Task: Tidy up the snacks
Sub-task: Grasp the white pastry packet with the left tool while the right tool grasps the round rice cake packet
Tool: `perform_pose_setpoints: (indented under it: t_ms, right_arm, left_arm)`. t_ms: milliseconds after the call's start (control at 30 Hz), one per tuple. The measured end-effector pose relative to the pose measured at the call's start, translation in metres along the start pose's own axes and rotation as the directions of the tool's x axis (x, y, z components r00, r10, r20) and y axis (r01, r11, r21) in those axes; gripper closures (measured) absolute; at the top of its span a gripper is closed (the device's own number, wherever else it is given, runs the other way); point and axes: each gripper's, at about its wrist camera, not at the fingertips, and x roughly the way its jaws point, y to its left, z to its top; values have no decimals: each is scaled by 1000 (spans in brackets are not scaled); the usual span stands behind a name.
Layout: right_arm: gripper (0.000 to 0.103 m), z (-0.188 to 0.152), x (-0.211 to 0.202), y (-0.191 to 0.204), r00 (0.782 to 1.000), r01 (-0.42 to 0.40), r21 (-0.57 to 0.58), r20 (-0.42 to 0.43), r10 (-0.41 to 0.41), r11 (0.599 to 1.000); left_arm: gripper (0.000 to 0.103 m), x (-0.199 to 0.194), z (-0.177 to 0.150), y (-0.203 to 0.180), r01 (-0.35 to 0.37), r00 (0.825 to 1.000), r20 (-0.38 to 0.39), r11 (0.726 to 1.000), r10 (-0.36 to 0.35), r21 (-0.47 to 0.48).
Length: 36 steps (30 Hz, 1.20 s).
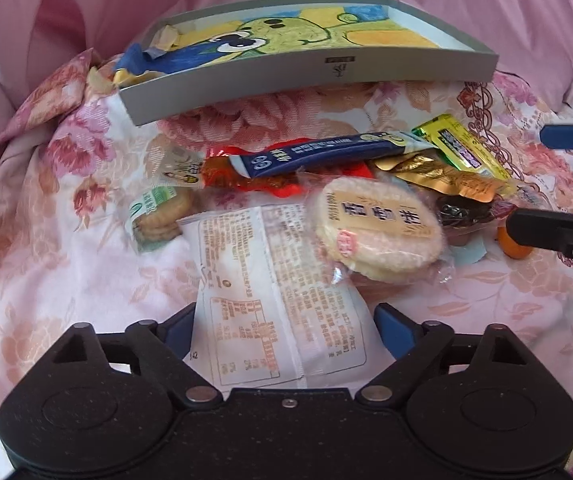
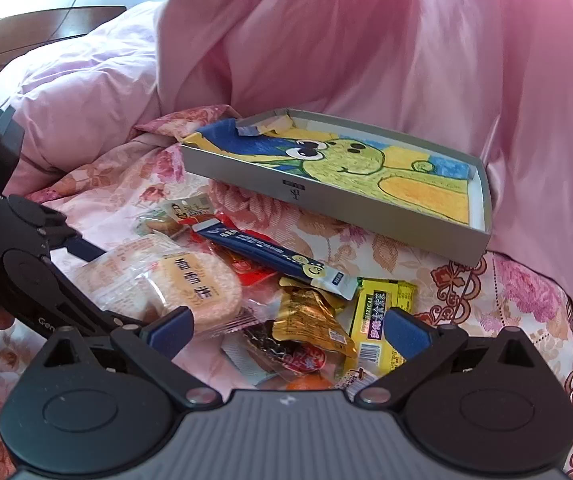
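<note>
Snack pile: a loose heap of wrapped snacks lies on the floral bedspread [image 1: 86,184], just in front of the grey box [image 1: 326,76].
Rice cracker pack: a clear pack of round rice crackers [image 1: 378,228] sits at the pile's middle, in front of the box's front wall, overlapping a flat white packet [image 1: 270,288] that lies print side up.
Blue stick: a long dark blue stick sachet [image 1: 326,154] lies across a red wrapper [image 1: 246,178], between the cracker pack and the box.
Biscuit pack: a green-and-white pack of round biscuits [image 1: 158,216] lies at the left end of the pile, farther from the box than the red wrapper.
Gold and yellow packs: a gold foil pouch [image 2: 312,316] and a yellow packet [image 2: 378,316] lie at the pile's right end, well in front of the box's right corner.
Grey box: shallow, open, lined with a crayon drawing of a green cartoon animal; a few small pieces sit in its far left corner.
Left gripper [image 1: 282,330]: jaws spread wide, straddling the near end of the white packet, gripping nothing.
Right gripper [image 2: 286,330]: jaws spread wide over the dark and gold wrappers, holding nothing.
Pink quilt [image 2: 406,60]: bunched up behind the box.
</note>
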Motion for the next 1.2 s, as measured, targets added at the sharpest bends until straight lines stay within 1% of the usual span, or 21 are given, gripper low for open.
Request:
perform_pose_setpoints:
  t_ms: [100,233,333,433,500,633,733,867,1000,1067,1133,1200]
  right_arm:
    - [0,-2,4,1,1000,-22,-5,-12,22,1000]
    - [0,-2,12,12,996,-90,-55,-34,88,994]
    - [0,1,20,22,989,-142,-102,-54,137,985]
    - [0,4,30,32,983,-179,-165,-73,169,970]
    - [0,5,37,40,978,-204,-220,-94,187,954]
    - [0,6,55,58,967,-249,-362,-145,210,898]
    - [0,8,67,65,966,-254,-433,-160,204,865]
    - [0,16,82,64,956,-289,-432,-176,235,854]
    - [0,19,89,66,956,-290,-442,-176,235,849]
    - [4,18,88,67,955,-294,-442,-174,240,847]
    - [16,18,87,66,949,-313,-430,-185,257,847]
    - [23,17,84,66,949,-313,-415,-181,260,854]
  left_arm:
    - [17,-4,-4,10,28,1000,7,1000,-28,-6]
    - [18,-8,-9,30,78,997,8,997,-78,-2]
    - [18,-10,-12,43,122,992,3,992,-122,28]
    - [17,-11,-13,49,135,991,-3,988,-135,75]
    - [17,-10,-11,51,142,990,-9,986,-142,85]
    - [17,-8,-9,54,159,987,-20,984,-158,81]
    - [17,-7,-9,54,167,986,-22,982,-166,92]
    - [17,-5,-6,54,178,984,-27,978,-176,109]
    - [16,-3,-3,54,184,983,-36,975,-181,124]
    - [16,-3,-2,53,180,984,-37,974,-177,135]
    - [16,-2,-1,51,177,984,-37,974,-174,141]
    - [16,-1,0,50,173,985,-38,974,-169,145]
